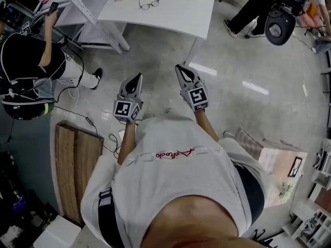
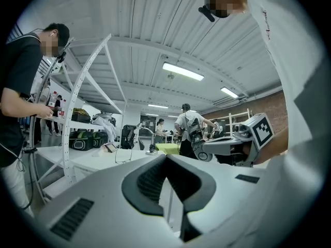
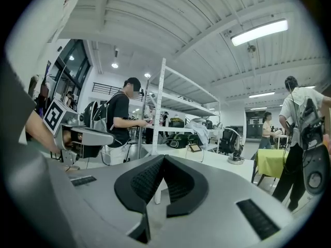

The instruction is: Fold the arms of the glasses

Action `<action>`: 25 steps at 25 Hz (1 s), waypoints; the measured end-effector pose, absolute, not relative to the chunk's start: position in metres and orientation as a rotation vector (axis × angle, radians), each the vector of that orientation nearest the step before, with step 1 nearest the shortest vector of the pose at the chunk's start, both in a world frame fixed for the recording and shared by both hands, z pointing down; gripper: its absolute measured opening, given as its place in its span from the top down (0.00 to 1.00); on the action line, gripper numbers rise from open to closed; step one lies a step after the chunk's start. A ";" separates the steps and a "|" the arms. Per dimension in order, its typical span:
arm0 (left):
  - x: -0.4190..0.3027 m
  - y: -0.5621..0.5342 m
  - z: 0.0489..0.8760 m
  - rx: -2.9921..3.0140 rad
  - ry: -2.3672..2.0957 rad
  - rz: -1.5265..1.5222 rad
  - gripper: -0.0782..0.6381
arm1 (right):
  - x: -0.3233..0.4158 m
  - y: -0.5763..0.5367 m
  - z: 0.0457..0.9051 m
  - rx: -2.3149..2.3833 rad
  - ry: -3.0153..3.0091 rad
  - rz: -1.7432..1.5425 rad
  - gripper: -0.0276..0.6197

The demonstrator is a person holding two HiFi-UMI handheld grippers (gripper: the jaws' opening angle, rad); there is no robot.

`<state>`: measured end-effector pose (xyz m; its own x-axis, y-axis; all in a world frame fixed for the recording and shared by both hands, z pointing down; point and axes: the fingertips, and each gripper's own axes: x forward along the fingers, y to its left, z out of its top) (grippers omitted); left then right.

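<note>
Head view, looking steeply down: the left claw (image 1: 138,76) and right claw (image 1: 178,67) are held side by side just in front of the wearer's chest. They hang above the grey floor (image 1: 232,102), and both point toward the far white table (image 1: 176,12). The glasses (image 1: 149,2) lie on that table, well apart from either claw. Each gripper view shows its claw with the two tips pressed together and nothing between them. A person in black (image 1: 26,61) stands at far left beside a white shelf frame (image 1: 85,6).
</note>
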<state>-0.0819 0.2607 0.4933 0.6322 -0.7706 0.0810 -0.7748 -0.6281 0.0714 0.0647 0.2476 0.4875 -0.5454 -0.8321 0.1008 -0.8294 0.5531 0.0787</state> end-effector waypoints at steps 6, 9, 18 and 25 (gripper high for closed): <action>-0.071 0.257 0.498 2.736 -1.317 0.075 0.86 | 0.068 0.244 0.494 1.372 -2.672 -0.026 0.95; -0.065 0.254 0.501 2.731 -1.315 0.071 0.86 | 0.071 0.242 0.497 1.361 -2.678 -0.022 0.95; -0.055 0.230 0.509 2.727 -1.303 0.052 0.86 | 0.076 0.221 0.507 1.336 -2.684 0.005 0.95; -0.049 0.191 0.519 2.717 -1.284 0.045 0.86 | 0.080 0.186 0.517 1.332 -2.671 0.024 0.95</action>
